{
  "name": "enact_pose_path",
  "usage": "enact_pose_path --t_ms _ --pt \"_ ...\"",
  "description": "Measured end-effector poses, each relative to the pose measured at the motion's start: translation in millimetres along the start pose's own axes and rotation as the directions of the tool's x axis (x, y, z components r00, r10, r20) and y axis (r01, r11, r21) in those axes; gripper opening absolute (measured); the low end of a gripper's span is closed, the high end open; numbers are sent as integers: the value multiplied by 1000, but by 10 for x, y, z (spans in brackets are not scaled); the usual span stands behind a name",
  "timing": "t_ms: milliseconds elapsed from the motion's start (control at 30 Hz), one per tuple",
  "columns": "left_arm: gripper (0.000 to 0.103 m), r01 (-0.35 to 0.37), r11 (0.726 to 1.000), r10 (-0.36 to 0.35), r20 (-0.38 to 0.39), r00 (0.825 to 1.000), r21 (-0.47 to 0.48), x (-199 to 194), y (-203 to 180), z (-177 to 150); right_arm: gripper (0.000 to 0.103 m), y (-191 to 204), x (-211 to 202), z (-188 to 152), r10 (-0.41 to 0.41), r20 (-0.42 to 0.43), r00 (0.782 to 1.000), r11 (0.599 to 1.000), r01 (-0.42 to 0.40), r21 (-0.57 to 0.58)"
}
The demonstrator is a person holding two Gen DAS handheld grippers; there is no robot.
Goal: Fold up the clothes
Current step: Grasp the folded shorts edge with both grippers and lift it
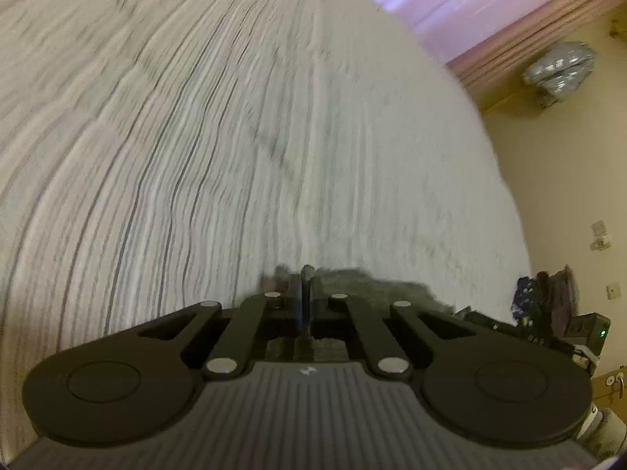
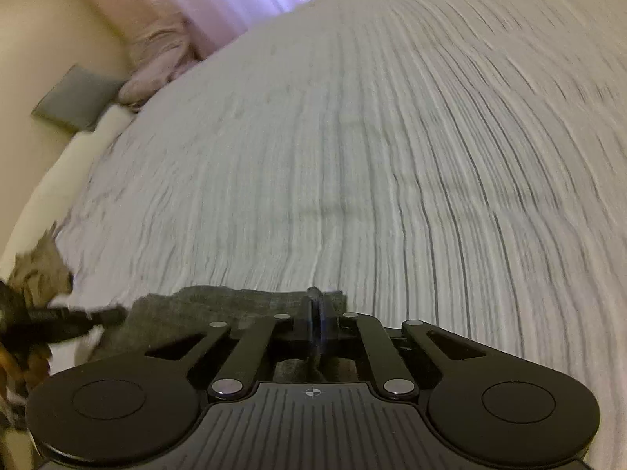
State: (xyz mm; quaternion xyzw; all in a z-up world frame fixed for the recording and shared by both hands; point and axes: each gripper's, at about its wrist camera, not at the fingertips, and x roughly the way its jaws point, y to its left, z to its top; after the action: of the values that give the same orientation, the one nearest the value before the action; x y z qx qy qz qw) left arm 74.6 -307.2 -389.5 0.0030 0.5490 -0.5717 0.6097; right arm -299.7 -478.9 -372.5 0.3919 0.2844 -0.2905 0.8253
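Note:
A dark grey garment (image 1: 392, 288) lies at the near edge of a bed with a pale ribbed cover (image 1: 235, 137). My left gripper (image 1: 305, 274) is shut on the garment's edge, and the cloth runs off to the right behind its fingers. In the right wrist view the same grey garment (image 2: 203, 305) stretches to the left of my right gripper (image 2: 315, 293), which is shut on its right end. The other gripper (image 2: 58, 319) shows as a dark blur at the far left of that view. Most of the garment is hidden under both tools.
The ribbed bed cover (image 2: 352, 156) fills both views. Pinkish curtains (image 1: 490, 8) hang beyond the bed. A grey cushion (image 2: 78, 98) and a pink pillow (image 2: 156, 62) lie at the head. A silver bag (image 1: 560, 70) and clutter (image 1: 548, 297) sit on the floor by the wall.

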Motion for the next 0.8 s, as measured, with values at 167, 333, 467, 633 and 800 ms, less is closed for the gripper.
enact_pose_path --t_ms 167,333,467,633,800 --pt "0 25 999 -27 107 994 23 -178 -55 -30 1 -64 -198 -14 1 77 997 1000 -2 13" --pt "0 -13 998 6 137 991 54 -72 -105 -26 0 -113 -32 41 -33 76 997 999 32 8" --pt "0 -59 996 49 144 988 68 69 -103 -2 0 -140 126 67 -57 67 996 998 57 2" --pt "0 -105 992 98 96 991 71 311 -67 -37 0 -226 332 -10 -116 -1 993 993 116 -6" --pt "3 -166 982 165 17 986 95 490 -72 -84 1 -293 377 0 -157 -33 987 986 159 55"
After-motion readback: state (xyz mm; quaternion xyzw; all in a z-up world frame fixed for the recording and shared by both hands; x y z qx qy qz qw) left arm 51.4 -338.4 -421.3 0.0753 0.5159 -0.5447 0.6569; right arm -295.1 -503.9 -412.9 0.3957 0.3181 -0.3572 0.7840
